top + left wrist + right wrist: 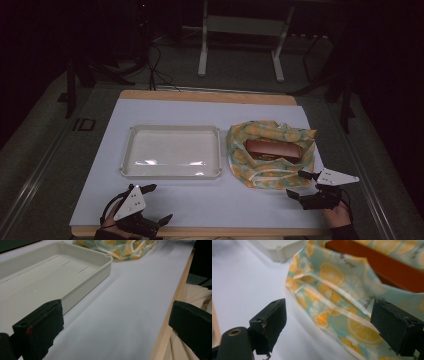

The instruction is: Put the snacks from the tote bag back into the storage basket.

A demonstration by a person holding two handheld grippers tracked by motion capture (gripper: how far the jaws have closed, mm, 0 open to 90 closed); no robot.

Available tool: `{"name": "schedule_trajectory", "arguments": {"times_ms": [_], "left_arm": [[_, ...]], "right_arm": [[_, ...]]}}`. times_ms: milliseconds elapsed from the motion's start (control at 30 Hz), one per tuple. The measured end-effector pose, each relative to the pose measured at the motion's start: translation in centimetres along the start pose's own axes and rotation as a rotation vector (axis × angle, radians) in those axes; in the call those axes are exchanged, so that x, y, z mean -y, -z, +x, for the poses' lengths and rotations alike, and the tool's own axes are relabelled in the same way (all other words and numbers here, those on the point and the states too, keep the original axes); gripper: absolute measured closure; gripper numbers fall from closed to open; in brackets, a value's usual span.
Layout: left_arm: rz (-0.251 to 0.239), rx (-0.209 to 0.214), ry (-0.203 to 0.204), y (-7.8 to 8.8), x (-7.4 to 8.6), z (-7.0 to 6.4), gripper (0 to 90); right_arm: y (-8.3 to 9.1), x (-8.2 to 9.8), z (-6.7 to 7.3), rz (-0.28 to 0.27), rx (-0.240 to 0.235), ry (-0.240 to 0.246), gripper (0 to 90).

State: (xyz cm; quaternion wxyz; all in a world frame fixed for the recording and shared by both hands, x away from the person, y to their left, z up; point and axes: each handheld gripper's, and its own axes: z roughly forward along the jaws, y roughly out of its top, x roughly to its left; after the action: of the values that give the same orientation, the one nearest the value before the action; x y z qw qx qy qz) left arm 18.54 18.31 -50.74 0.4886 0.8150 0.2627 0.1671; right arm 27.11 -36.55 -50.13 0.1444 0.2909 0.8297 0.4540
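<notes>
A brown box point(273, 149) lies on a lemon-print cloth point(270, 172) at the right of the white mat; the cloth's edges are drawn up around it. In the right gripper view the cloth point(342, 302) fills the middle and the box point(387, 267) shows at the top. My right gripper point(299, 183) is open at the cloth's near right edge, nothing between its jaws. A white tray point(172, 172) stands empty at the centre left, also seen as tray point(82, 287). My left gripper point(157, 202) is open near the front left edge, holding nothing.
The white mat point(210, 205) covers a wooden table whose front edge point(170, 315) runs close to my left gripper. Beyond the table stand a metal frame point(240, 45) and cables on a dark floor.
</notes>
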Motion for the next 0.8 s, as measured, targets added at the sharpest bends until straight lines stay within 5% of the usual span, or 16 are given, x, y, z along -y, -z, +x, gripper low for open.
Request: {"name": "schedule_trajectory", "arguments": {"times_ms": [233, 367, 533, 800], "left_arm": [[-0.001, 0.024, -0.020, -0.1, -0.1, -0.4, 0.0], [0.007, 0.037, -0.032, 0.0, -0.1, -0.6, 0.0], [0.018, 0.059, -0.031, -0.3, 0.0, -0.7, 0.0], [0.020, 0.083, -0.028, -0.7, -0.1, -0.7, 0.0]], "right_arm": [[-0.4, -0.1, 0.2, 0.073, -0.014, 0.023, 15.1], [-0.6, -0.7, 0.5, 0.167, -0.085, -0.005, 12.7], [-0.6, -1.2, 0.8, 0.169, -0.151, -0.012, 11.2], [-1.2, -2.7, 2.1, 0.232, -0.199, 0.116, 11.3]]}}
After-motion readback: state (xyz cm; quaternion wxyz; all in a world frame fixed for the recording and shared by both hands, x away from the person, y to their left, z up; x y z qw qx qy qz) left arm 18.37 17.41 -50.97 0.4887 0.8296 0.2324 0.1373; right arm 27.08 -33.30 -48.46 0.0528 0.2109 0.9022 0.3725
